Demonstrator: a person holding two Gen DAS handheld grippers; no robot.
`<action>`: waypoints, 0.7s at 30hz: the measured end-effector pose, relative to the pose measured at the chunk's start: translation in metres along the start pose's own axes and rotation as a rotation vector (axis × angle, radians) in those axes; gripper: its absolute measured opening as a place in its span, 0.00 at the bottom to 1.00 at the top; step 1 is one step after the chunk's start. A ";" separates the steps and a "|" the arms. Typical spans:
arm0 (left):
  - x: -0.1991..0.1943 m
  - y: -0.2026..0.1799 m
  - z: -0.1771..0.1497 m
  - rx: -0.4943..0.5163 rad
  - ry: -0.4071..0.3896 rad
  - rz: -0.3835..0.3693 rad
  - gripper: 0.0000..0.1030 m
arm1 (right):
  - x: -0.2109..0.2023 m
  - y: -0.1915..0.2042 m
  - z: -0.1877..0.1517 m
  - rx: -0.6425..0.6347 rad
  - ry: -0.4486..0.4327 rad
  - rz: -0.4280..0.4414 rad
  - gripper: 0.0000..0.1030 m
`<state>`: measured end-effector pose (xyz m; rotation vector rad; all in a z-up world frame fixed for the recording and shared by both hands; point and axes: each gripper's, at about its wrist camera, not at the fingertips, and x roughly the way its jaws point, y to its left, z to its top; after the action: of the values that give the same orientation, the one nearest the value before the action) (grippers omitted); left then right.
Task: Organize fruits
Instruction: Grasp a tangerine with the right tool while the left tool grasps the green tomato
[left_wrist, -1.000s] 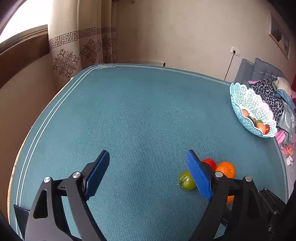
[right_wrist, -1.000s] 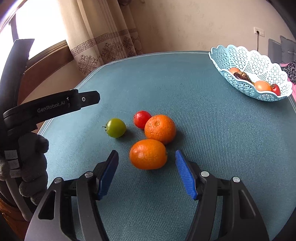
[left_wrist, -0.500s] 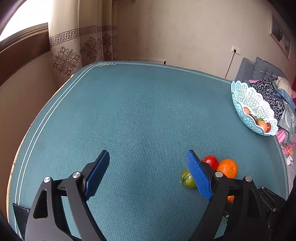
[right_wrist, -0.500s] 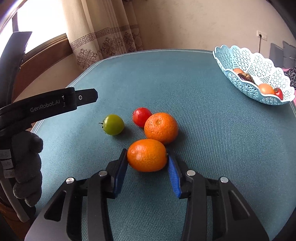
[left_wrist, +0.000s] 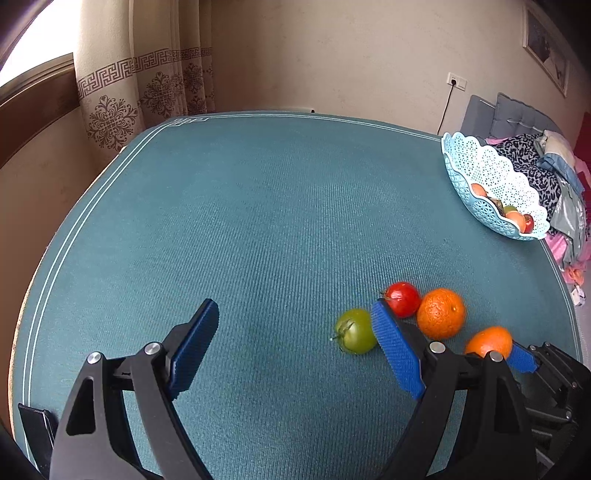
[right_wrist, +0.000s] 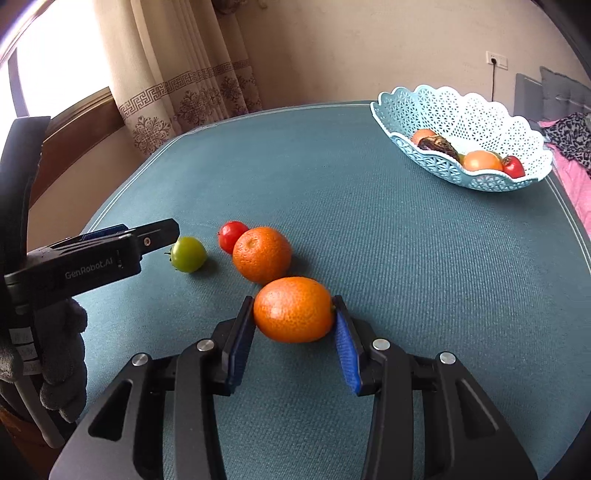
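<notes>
My right gripper (right_wrist: 292, 300) is shut on the nearest orange (right_wrist: 293, 310), its blue pads pressing both sides, low over the teal tablecloth (right_wrist: 406, 258). Just beyond lie a second orange (right_wrist: 262, 254), a red tomato (right_wrist: 232, 236) and a green tomato (right_wrist: 188, 254). My left gripper (left_wrist: 293, 305) stands open with only cloth between its fingers. The green tomato (left_wrist: 354, 331) shows just inside its right finger, farther out on the table. The held orange (left_wrist: 487, 341) appears at the lower right of the left wrist view. The light blue lattice basket (right_wrist: 443, 107) at the far right holds several fruits.
A gloved hand (right_wrist: 62, 369) holds the left gripper at the table's left edge. Piled clothes (left_wrist: 546, 173) lie past the right edge behind the basket (left_wrist: 480, 170). A patterned curtain (left_wrist: 147, 74) and a window stand behind the far left corner.
The right jaws have closed from either side onto the nearest orange. The left gripper stays open; its view has shifted a little, showing more of the fruits at the right.
</notes>
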<state>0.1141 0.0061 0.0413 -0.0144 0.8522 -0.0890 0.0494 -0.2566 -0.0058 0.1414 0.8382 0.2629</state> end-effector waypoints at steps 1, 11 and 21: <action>0.000 -0.003 -0.001 0.007 0.002 -0.004 0.83 | -0.001 -0.003 0.000 0.005 -0.002 -0.001 0.40; 0.008 -0.020 -0.010 0.064 0.031 -0.036 0.73 | -0.005 -0.013 -0.002 0.017 -0.010 -0.007 0.40; 0.021 -0.025 -0.014 0.067 0.065 -0.075 0.46 | -0.005 -0.012 -0.003 0.022 -0.012 -0.005 0.40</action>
<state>0.1156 -0.0207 0.0177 0.0199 0.9134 -0.1896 0.0461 -0.2698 -0.0069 0.1613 0.8299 0.2477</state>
